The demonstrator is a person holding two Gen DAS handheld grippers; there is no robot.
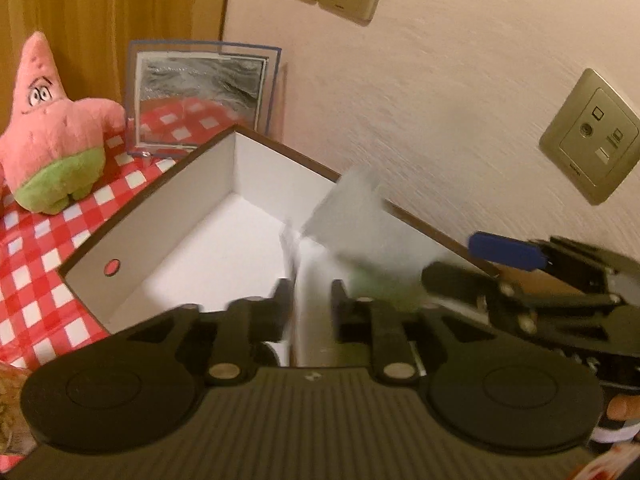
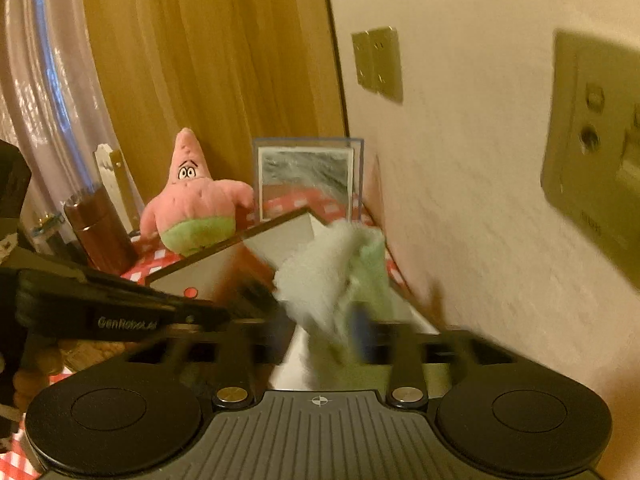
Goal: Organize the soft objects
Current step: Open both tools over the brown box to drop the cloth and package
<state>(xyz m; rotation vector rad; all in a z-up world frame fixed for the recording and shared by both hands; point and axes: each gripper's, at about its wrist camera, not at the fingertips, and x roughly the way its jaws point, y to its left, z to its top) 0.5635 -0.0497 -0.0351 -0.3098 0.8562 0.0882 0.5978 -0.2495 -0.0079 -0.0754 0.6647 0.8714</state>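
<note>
An open box (image 1: 168, 216) with white inside and a brown rim stands on the red checked cloth (image 1: 36, 272). A blurred pale green and white soft toy (image 1: 360, 232) hangs over the box's right part. My right gripper (image 2: 320, 320) is shut on this soft toy (image 2: 328, 264) and holds it above the box (image 2: 224, 256). My left gripper (image 1: 308, 300) is low over the box's near edge with its jaws a little apart and nothing between them. A pink starfish plush (image 1: 52, 128) sits on the cloth left of the box; it also shows in the right wrist view (image 2: 196, 204).
A clear photo frame (image 1: 200, 96) stands behind the box against the wall. Wall sockets (image 1: 588, 136) are on the right. A brown cylinder (image 2: 100, 232) stands left of the plush. A curtain (image 2: 200, 60) hangs behind.
</note>
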